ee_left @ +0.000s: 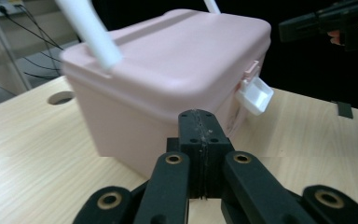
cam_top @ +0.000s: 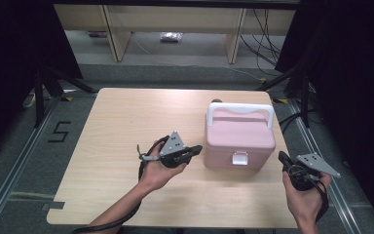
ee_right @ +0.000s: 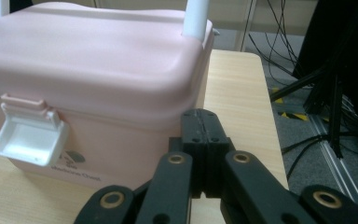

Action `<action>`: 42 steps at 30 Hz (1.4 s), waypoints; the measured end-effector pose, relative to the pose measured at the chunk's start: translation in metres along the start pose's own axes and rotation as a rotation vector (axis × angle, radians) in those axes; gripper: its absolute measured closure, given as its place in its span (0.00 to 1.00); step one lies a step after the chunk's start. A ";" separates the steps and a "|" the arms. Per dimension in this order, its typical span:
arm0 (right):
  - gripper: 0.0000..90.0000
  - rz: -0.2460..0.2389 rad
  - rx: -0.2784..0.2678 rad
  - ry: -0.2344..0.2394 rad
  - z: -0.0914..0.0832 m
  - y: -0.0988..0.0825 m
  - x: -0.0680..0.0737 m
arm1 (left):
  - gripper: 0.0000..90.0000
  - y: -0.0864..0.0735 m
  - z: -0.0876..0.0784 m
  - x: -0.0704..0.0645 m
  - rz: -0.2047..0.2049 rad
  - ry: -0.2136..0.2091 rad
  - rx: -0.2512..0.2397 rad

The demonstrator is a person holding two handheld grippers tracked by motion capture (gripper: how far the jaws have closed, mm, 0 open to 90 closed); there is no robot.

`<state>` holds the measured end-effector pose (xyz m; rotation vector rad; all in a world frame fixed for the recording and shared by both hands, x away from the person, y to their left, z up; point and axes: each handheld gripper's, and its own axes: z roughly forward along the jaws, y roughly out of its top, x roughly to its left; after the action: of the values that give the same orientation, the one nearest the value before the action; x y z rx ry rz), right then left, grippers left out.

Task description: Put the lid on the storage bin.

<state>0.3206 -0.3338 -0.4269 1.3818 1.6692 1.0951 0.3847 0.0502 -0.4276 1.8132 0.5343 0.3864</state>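
The pink box (cam_top: 239,141) sits on the table (cam_top: 126,126), toward the right side, with its white handle (cam_top: 240,108) standing up over the lid. The lid is down. The little white latch (cam_top: 239,158) on the front sticks out from the box, so it looks flipped open, but the lid has not been lifted yet.

The left hand-held gripper (cam_top: 195,151) is just beside the left wall of the box, pointing at it. Its jaws are pressed together with nothing between them. I cannot tell if the tip touches the box.

The right hand-held gripper (cam_top: 282,157) is near the front right corner of the box. Its jaws are pressed together too, and it holds nothing.

So the work looks like it is near the start. Both hand-held grippers have come close, one on each side. I think the lid needs to be opened next, and nothing has been taken out or put in that I can see.
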 end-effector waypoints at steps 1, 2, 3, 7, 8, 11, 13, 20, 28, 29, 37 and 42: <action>1.00 0.001 -0.002 0.004 0.000 -0.001 -0.001 | 0.99 -0.001 -0.005 0.003 0.008 0.007 -0.002; 1.00 0.008 0.001 -0.001 0.000 -0.003 -0.001 | 0.98 -0.003 -0.009 0.005 -0.001 0.018 -0.005; 1.00 0.039 0.002 0.009 0.001 -0.005 0.001 | 0.98 -0.005 -0.015 0.008 -0.002 0.035 -0.011; 1.00 0.059 0.020 0.002 0.001 -0.011 0.000 | 0.96 -0.014 -0.036 0.019 -0.006 0.088 -0.017; 1.00 0.028 0.008 0.012 0.002 -0.013 -0.002 | 0.95 -0.017 -0.041 0.022 -0.006 0.102 -0.013; 0.99 0.029 0.021 0.006 0.004 -0.018 -0.003 | 0.94 -0.027 -0.054 0.030 -0.023 0.137 -0.020; 0.98 0.047 0.020 0.006 0.005 -0.022 -0.003 | 0.92 -0.036 -0.064 0.037 -0.030 0.170 -0.014; 0.94 0.086 0.038 -0.004 0.007 -0.036 -0.004 | 0.89 -0.073 -0.093 0.051 -0.080 0.276 -0.004; 0.89 0.097 0.056 -0.030 0.010 -0.053 -0.008 | 0.81 -0.112 -0.122 0.065 -0.130 0.396 -0.024; 0.88 0.091 0.069 -0.035 0.010 -0.056 -0.008 | 0.80 -0.117 -0.126 0.065 -0.137 0.415 -0.023; 0.83 0.083 0.063 -0.046 0.015 -0.069 -0.011 | 0.66 -0.140 -0.144 0.071 -0.170 0.497 -0.053; 0.78 0.137 0.040 -0.039 0.018 -0.077 -0.006 | 0.60 -0.144 -0.146 0.070 -0.186 0.526 -0.069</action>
<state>0.3075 -0.3425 -0.5041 1.5529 1.5961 1.1085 0.3449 0.2413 -0.5217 1.5739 1.0307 0.7499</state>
